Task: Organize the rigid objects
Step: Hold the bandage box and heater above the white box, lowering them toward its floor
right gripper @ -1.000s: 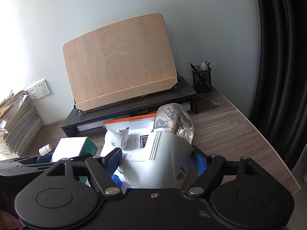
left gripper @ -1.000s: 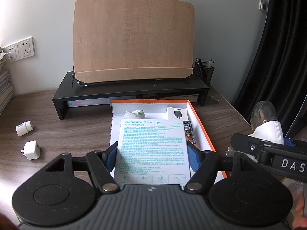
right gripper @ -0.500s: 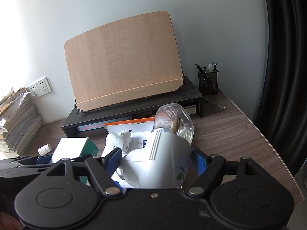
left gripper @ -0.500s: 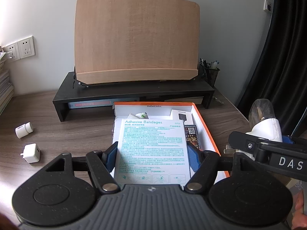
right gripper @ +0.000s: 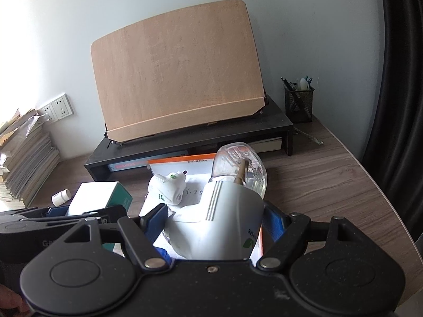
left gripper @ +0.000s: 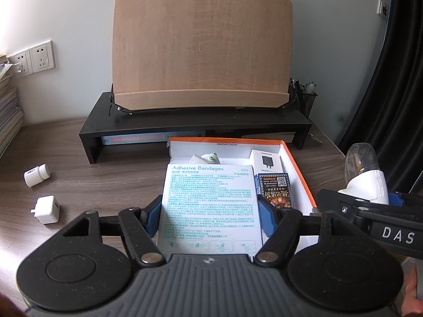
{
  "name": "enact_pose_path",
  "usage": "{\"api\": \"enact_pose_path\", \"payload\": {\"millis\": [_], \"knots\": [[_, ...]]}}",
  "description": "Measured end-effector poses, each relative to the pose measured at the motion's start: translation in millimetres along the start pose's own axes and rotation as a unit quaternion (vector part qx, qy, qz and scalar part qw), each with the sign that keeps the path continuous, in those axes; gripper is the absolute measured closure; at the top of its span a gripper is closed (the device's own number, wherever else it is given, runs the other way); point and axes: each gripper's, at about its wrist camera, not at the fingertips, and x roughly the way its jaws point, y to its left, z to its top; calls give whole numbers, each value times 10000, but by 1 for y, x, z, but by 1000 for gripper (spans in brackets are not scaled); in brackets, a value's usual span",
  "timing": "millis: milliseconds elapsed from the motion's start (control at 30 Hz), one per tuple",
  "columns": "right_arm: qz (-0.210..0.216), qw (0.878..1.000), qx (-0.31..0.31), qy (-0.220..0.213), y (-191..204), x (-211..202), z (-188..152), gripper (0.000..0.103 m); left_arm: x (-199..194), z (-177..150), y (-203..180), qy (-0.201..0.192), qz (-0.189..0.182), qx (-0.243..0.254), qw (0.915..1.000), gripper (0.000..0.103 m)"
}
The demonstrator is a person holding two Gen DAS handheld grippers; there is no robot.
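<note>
Over one orange-rimmed box [left gripper: 298, 166]: one bandage box [left gripper: 210, 206] clamped in left gripper [left gripper: 210, 218], one white repellent plug-in [right gripper: 219, 224] clamped in right gripper [right gripper: 216, 220]. Left of it: one charger cube [left gripper: 47, 208], one pill bottle [left gripper: 36, 175].

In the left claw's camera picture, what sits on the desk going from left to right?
Small white bottle → white charger cube → bandage box in the left claw → orange-rimmed box → white plug-in device.
</note>
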Motion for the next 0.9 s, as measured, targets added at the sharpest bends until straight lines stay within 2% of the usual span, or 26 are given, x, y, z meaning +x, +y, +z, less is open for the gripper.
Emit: {"api": "enact_pose_path", "payload": {"millis": [400,900], "knots": [[25,9996,-67,275,9,7,-15,12,4,-5,5,137,-25,-59,9999,31],[-48,9993,-22,379,8,0,-31,12,1,-17,5,251,-53,-79,9996,32]]}}
